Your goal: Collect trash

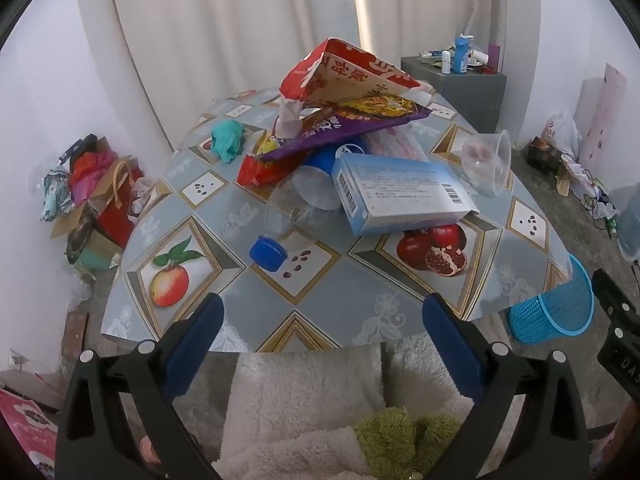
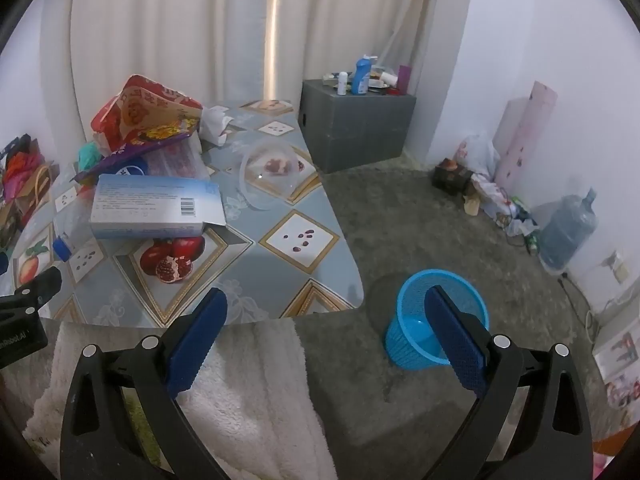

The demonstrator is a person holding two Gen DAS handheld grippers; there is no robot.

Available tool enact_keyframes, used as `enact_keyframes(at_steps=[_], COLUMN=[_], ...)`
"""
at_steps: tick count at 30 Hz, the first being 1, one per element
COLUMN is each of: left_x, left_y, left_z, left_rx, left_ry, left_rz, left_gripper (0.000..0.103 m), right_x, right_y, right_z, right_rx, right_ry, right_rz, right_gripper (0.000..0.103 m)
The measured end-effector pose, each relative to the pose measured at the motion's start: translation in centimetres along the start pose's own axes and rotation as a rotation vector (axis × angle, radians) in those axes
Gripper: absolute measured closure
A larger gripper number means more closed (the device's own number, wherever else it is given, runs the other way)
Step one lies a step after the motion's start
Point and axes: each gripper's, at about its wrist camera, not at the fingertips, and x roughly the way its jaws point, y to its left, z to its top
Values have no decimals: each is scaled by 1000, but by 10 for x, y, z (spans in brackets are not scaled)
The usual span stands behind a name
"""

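A pile of trash lies on the fruit-print table (image 1: 312, 288): a red paper bag (image 1: 344, 72), a purple snack wrapper (image 1: 344, 128), a light blue carton (image 1: 400, 196), a clear bottle (image 1: 296, 204) with a blue cap (image 1: 268, 254), a clear plastic cup (image 1: 488, 160) and a teal crumpled scrap (image 1: 228, 140). The blue mesh bin (image 2: 436, 320) stands on the floor right of the table. My left gripper (image 1: 322, 312) is open and empty at the table's near edge. My right gripper (image 2: 326, 308) is open and empty, over the table's near right corner and the bin.
A white fleece cloth (image 1: 304, 392) lies below both grippers. A grey cabinet (image 2: 356, 128) with bottles stands behind the table. Bags (image 1: 96, 196) sit on the floor at left. A water jug (image 2: 568, 228) and clutter line the right wall.
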Motion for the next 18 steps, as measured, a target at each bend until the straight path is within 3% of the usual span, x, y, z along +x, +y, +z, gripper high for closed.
enact_keyframes(at_steps=[18], left_x=[1], left_y=[1], left_z=[0], left_rx=[-2], left_ry=[4], left_rz=[-2], left_gripper=[6], right_x=[-2], right_y=[-2], right_z=[-4], right_rx=[-1], right_ry=[0], right_rz=[0], right_gripper=[8])
